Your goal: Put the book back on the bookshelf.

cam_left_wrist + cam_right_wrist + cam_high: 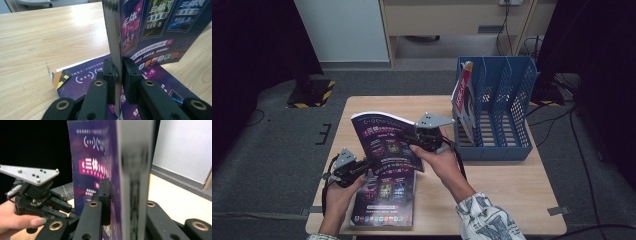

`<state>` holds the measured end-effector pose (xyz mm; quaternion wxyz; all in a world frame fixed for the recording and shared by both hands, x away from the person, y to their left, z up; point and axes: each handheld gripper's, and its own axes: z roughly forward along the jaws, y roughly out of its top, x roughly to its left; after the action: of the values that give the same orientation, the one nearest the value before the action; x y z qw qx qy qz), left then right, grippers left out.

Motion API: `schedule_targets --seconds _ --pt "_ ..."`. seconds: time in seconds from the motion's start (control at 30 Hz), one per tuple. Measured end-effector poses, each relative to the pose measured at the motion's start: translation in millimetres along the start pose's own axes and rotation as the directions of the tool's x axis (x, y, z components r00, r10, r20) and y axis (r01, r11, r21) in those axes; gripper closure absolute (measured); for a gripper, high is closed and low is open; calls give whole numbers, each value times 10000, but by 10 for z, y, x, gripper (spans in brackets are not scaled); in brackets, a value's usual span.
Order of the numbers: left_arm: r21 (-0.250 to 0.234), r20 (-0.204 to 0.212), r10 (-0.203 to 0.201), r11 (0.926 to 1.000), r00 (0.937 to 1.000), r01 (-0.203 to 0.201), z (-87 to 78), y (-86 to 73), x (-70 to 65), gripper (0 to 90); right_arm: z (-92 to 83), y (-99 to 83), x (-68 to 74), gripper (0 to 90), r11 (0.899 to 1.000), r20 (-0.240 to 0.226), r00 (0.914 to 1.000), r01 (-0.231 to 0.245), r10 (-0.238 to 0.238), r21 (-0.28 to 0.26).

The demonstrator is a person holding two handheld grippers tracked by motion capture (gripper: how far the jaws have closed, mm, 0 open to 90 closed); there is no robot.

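Observation:
A purple magazine [384,142] is held tilted above the table by both grippers. My left gripper [370,164] is shut on its lower left edge; in the left gripper view the two pads pinch the thin edge [115,37] at my left gripper [119,68]. My right gripper [409,138] is shut on the magazine's right edge. In the right gripper view the cover [95,157] lies against one pad of my right gripper [125,192], and the blurred page edge hides the other. A second purple magazine [384,200] lies flat beneath, also seen as the flat magazine [82,75].
A blue file rack [507,100] stands at the table's right back, with a red-and-white magazine [464,97] leaning in its left slot. The wooden table [512,185] has bare surface at the right front. The left gripper's grey plate [30,175] is in the right gripper view.

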<state>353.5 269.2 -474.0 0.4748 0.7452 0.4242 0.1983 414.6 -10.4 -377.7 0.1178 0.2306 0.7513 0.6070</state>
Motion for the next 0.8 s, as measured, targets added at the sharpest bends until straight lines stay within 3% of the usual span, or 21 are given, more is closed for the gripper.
schedule_targets --seconds 0.2,0.8 --pt "-50 68 19 10000 10000 -19 1 -4 -2 818 -19 123 -33 776 9997 -2 9998 193 -193 -126" --pt "-65 211 4 10000 9998 -2 -9 -14 7 822 26 159 -27 668 9979 -510 9966 641 -641 -7"
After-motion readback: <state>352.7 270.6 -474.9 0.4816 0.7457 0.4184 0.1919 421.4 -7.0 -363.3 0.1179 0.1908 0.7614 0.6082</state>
